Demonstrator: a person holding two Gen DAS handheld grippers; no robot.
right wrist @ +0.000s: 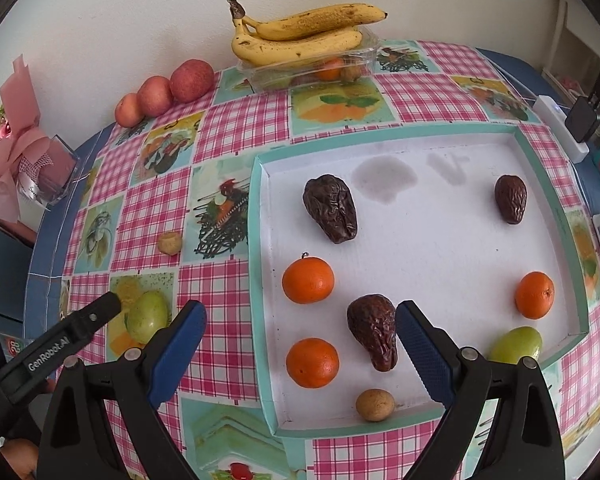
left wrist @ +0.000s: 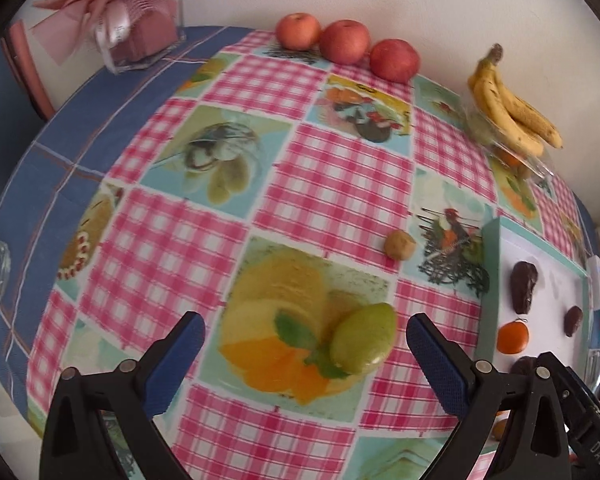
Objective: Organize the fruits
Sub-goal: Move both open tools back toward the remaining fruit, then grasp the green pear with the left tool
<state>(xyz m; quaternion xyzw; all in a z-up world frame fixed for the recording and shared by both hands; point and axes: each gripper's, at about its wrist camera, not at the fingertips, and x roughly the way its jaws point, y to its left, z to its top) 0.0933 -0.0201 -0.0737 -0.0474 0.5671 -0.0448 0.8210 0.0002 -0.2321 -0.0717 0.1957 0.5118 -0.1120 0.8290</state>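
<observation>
Three oranges [right wrist: 308,280] in white tray [right wrist: 420,248]

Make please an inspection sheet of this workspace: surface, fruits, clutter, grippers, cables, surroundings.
Surface: checked tablecloth, white tray on it.
Job's things: three oranges, three dark wrinkled fruits in tray; green fruit on cloth; three apples and bananas by wall.
Clutter: pink gift box.
Grippers: left gripper open around green fruit; right gripper open above tray.
Cables: nothing seen.
Surroundings: white wall.
</observation>
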